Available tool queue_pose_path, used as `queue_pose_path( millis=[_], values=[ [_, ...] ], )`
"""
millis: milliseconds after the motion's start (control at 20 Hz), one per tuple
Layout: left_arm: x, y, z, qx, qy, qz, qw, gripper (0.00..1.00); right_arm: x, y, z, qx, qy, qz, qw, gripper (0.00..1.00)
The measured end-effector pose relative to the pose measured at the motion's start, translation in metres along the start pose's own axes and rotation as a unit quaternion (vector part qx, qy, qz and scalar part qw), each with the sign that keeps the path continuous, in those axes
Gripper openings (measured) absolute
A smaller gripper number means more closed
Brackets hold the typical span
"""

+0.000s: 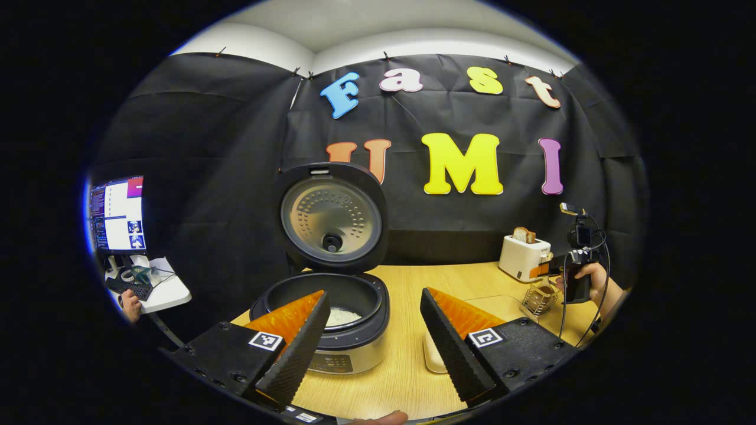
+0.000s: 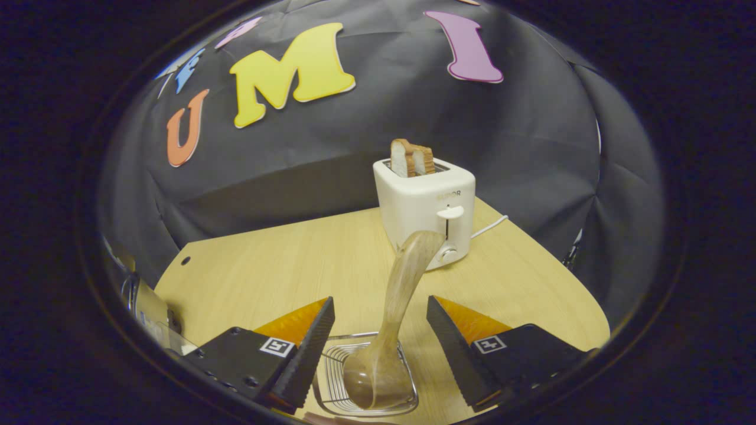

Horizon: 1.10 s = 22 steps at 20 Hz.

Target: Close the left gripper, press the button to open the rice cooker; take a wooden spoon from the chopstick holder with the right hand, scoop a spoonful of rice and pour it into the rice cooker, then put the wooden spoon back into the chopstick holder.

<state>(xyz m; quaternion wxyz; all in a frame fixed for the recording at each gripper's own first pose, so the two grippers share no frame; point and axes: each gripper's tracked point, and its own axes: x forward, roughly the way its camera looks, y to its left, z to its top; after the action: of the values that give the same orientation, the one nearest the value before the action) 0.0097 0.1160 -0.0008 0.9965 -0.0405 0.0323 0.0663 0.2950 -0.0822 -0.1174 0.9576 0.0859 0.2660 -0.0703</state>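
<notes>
The rice cooker (image 1: 354, 345) stands open on the table, its lid (image 1: 332, 218) tipped up and back, with white rice (image 1: 342, 317) in the pot. My left gripper (image 1: 375, 354) is open just in front of it, holding nothing. The wooden spoon (image 2: 401, 289) stands in the wire chopstick holder (image 2: 336, 360), bowl down, handle leaning toward the toaster. My right gripper (image 2: 380, 304) is open, one finger on each side of the spoon without touching it. In the left gripper view a hand holds the right gripper (image 1: 549, 273) above the chopstick holder (image 1: 538, 300).
A white toaster (image 2: 425, 200) with bread slices stands behind the holder, also seen at the table's back right as the toaster (image 1: 522, 257). A pale container (image 1: 434, 357) sits right of the cooker. A monitor (image 1: 117, 212) and small side table are off to the left.
</notes>
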Motion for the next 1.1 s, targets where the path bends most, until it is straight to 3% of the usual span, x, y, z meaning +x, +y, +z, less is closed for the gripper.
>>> queue_pose_path(
  millis=[100,150,300,400,450,500,600,650,800,950,1100],
  values=[
    [0.001,0.002,-0.001,-0.001,0.002,-0.005,1.0,0.98,0.005,0.001,0.0,0.016,0.017,0.0,1.0,0.87],
    [0.001,0.003,-0.002,-0.001,0.004,-0.007,1.0,0.98,0.008,-0.001,0.0,0.017,0.023,-0.004,1.0,0.93],
    [-0.002,0.004,0.0,-0.002,0.001,-0.009,1.0,0.97,0.014,0.0,-0.001,0.014,0.027,-0.01,0.999,0.67],
    [-0.002,0.001,0.002,-0.001,-0.003,-0.015,1.0,0.97,0.022,-0.001,-0.002,0.008,0.028,-0.018,0.999,0.68],
    [-0.002,-0.001,0.003,0.001,-0.003,-0.018,1.0,0.97,0.026,-0.003,-0.004,0.004,0.034,-0.022,0.999,0.61],
    [-0.003,-0.004,0.003,0.003,-0.004,-0.022,1.0,0.97,0.03,-0.004,-0.007,-0.001,0.041,-0.027,0.999,0.45],
    [-0.002,-0.006,0.001,0.008,-0.003,-0.025,1.0,0.97,0.032,-0.004,-0.009,-0.001,0.046,-0.025,0.999,0.24],
    [-0.001,-0.005,0.0,0.008,-0.002,-0.024,1.0,0.97,0.031,-0.002,-0.008,0.003,0.043,-0.023,0.999,0.18],
    [0.0,-0.002,-0.002,0.007,0.001,-0.021,1.0,0.97,0.022,0.002,-0.004,0.006,0.036,-0.013,0.999,0.12],
    [-0.001,0.001,-0.001,0.007,0.0,-0.019,1.0,0.97,0.011,0.008,0.002,0.001,0.025,-0.004,1.0,0.12],
    [-0.002,0.001,0.001,0.005,-0.003,-0.021,1.0,0.97,-0.008,0.007,0.01,0.014,0.014,-0.015,1.0,0.07]
  ],
)
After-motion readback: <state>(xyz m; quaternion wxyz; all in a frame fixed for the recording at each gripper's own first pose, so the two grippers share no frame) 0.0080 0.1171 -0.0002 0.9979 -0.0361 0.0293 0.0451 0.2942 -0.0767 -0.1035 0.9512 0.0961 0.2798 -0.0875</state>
